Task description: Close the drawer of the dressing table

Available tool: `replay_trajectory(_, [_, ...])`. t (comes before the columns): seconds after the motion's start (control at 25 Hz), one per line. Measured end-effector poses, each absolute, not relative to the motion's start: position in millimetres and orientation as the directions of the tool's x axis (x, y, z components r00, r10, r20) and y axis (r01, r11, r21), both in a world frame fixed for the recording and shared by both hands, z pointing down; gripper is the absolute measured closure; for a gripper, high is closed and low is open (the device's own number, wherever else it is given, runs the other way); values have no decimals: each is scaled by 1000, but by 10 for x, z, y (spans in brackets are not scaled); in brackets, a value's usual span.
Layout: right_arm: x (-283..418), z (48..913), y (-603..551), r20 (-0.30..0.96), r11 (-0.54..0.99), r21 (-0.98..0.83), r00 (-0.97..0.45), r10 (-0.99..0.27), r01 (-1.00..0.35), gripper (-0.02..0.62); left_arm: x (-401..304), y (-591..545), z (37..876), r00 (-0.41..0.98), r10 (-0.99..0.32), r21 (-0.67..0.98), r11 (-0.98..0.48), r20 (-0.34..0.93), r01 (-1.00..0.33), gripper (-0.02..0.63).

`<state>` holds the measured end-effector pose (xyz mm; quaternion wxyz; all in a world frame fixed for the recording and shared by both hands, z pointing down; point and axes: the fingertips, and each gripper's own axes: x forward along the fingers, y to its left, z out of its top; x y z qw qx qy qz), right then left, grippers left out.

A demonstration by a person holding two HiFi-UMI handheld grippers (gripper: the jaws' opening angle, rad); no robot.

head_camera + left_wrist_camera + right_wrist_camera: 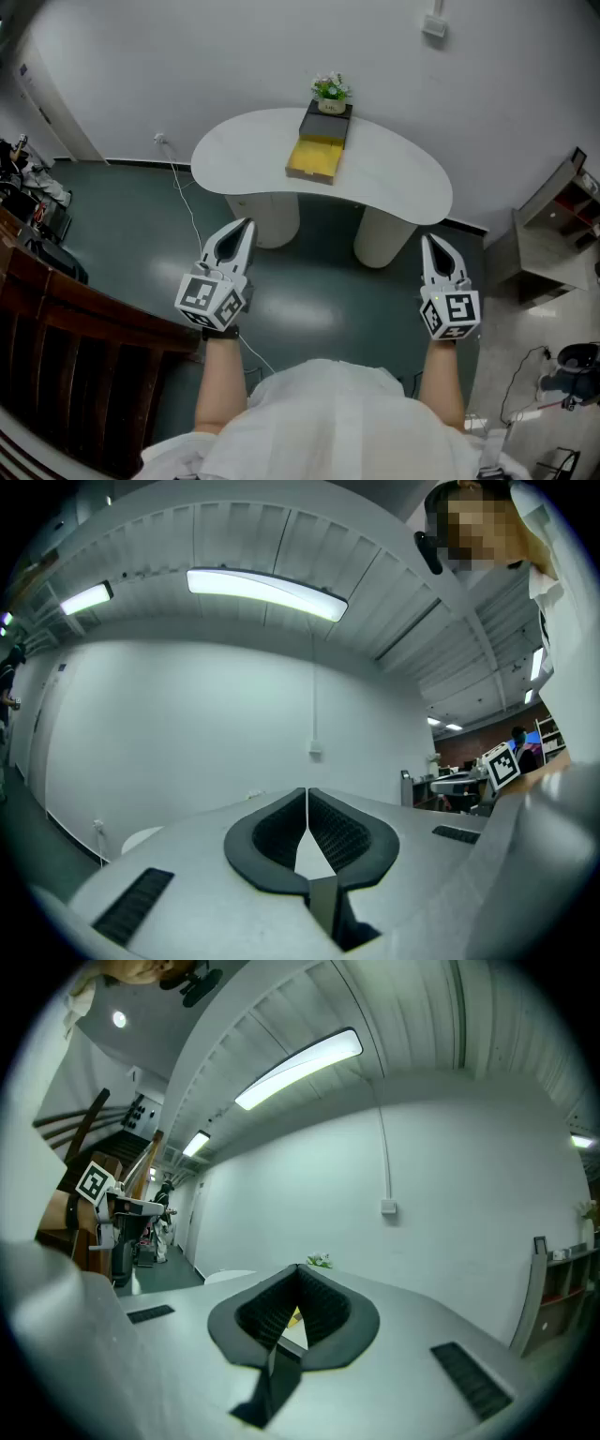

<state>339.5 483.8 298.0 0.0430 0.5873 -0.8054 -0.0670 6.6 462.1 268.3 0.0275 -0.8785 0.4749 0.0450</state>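
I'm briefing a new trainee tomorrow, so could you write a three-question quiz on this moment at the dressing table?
1. True or false: the yellow drawer on the white table is already pushed shut.
2. Multiple choice: what stands on top of the dark drawer box? A) a lamp B) a small potted plant C) a mirror
3. Fill in: the left gripper and the right gripper are held short of the table, each with its jaws ____ and nothing between them.

Key: 1 false, the drawer is pulled out; 2 B; 3 together.
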Motion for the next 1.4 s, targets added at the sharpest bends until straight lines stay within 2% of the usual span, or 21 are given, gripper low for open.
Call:
replay_trajectory(0.6, [3512, 3034, 4716, -28, 296, 70, -298, -954, -953, 586, 94, 4505, 2787, 552, -830, 4, -554, -85, -832, 588])
replay_trajectory(1.4, [3326, 3105, 4651, 10, 295, 86, -295, -955, -952, 586, -112, 4458, 2845, 546, -834, 25, -549, -85, -835, 588])
